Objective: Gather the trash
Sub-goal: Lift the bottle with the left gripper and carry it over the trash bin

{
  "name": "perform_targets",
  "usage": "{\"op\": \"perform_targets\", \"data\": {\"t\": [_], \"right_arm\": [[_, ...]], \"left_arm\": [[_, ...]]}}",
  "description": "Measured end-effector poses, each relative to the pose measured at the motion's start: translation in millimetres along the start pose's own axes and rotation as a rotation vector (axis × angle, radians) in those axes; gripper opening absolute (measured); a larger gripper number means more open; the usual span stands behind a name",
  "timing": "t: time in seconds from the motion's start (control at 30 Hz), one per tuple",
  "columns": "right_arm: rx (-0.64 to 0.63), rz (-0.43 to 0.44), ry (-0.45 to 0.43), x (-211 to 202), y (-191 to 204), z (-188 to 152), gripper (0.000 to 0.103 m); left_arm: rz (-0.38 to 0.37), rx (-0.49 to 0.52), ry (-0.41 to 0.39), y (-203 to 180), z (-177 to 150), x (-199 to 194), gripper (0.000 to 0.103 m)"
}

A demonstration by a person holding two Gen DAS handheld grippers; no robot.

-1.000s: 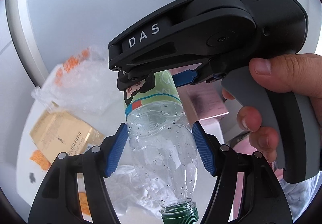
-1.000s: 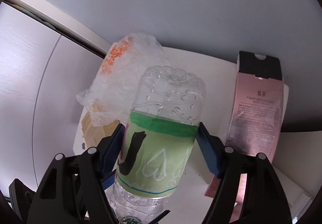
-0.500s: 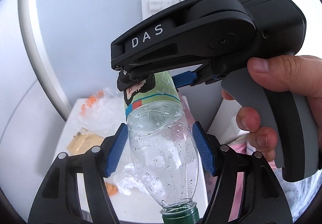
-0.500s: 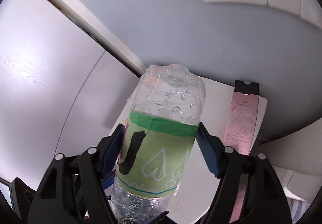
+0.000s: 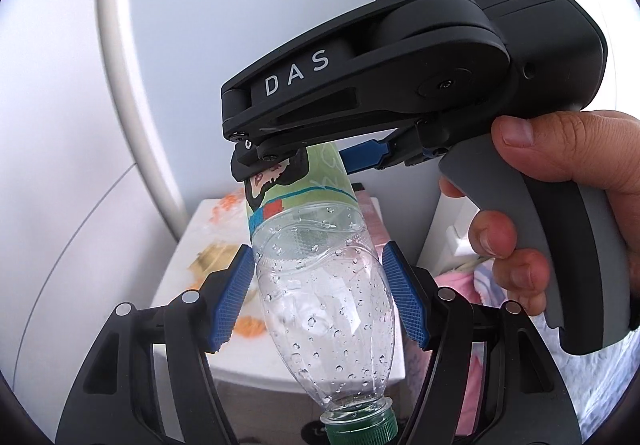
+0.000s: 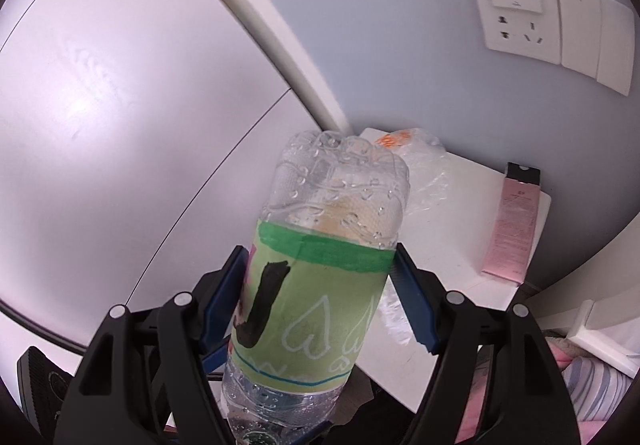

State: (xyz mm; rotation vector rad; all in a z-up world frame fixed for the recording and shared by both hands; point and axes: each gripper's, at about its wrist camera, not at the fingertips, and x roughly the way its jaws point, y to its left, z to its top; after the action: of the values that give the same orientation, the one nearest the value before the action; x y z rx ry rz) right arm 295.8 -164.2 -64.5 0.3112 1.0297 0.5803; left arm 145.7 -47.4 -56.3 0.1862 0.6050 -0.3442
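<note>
A clear plastic bottle [image 5: 324, 297] with a green paper label and a green cap is held in the air by both grippers. My left gripper [image 5: 318, 299] is shut on its clear shoulder near the cap. My right gripper [image 6: 316, 299] is shut on the labelled middle [image 6: 316, 309], bottom end pointing away. In the left wrist view the right gripper [image 5: 288, 169] clamps the label from above, held by a hand. Below lie a crumpled clear plastic bag [image 6: 424, 173], a gold wrapper [image 5: 210, 261] and orange scraps [image 5: 250, 327] on a white bedside table [image 6: 460, 213].
A pink carton [image 6: 510, 229] lies on the table's right side. A wall socket and switches [image 6: 516, 17] are on the blue-grey wall. A white wardrobe door [image 6: 120, 125] stands at the left. Pink and striped bedding [image 5: 576, 373] lies to the right.
Both grippers have risen with the bottle held between them. The table and its litter look smaller and farther below. The wall socket has come into the right wrist view.
</note>
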Motion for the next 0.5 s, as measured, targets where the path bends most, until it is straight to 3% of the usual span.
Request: {"op": "perform_targets", "data": {"t": [0.23,0.5], "right_arm": [[-0.072,0.047,0.032,12,52,-25,0.069],[-0.157,0.119,0.109,54,109,-53,0.069]], "left_arm": [[0.067,-0.045,0.006,21,-27,-40,0.064],[0.162,-0.113,0.034,50,-70,-82,0.064]]}}
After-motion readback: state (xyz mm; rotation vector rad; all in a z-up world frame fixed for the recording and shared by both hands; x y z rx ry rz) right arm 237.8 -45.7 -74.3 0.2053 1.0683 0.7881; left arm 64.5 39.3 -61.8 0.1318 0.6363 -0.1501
